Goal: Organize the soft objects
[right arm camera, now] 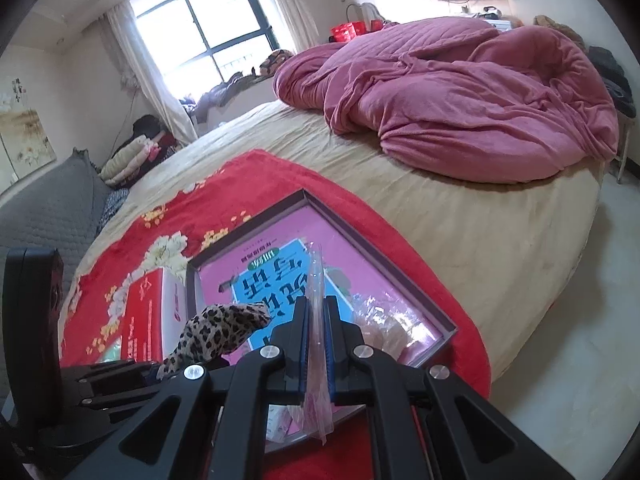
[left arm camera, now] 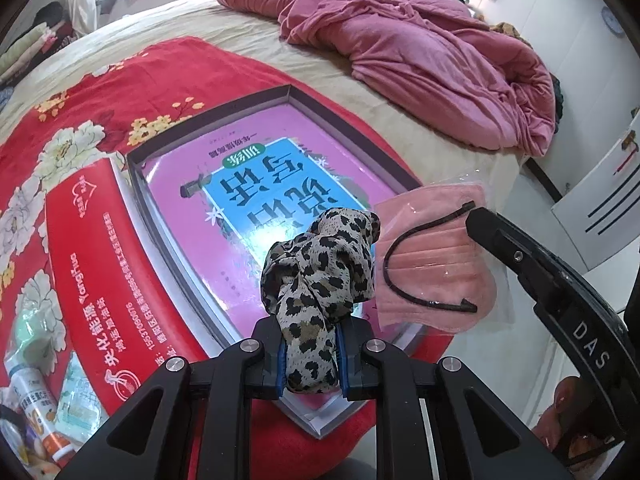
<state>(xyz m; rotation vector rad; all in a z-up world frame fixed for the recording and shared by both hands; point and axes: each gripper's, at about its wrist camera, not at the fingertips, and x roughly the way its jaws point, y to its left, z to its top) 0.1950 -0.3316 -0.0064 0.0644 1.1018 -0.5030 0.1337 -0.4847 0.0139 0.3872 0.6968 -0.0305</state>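
Bedroom, bed [right arm camera: 440,216] with a red blanket [left arm camera: 132,80] and an open box [left arm camera: 136,176] on it. Left tool [left arm camera: 310,356] pinches a floppy leopard scarf [left arm camera: 320,264] over the box, right tool [right arm camera: 316,344] is clamped on a bagged pink mask [left arm camera: 432,264] beside it. Both seem light and limp, the bag probably slippery, so grip the scarf's bunch and the bag's edge.

The leopard-print scrunchie [left arm camera: 316,276] hides part of the book [left arm camera: 248,216] cover; its lower end vanishes between the left claw [left arm camera: 311,360] pads. In the right wrist view the bagged mask [right arm camera: 316,344] shows edge-on only. Small packets [left arm camera: 36,408] are cut off at the left frame edge, labels unreadable
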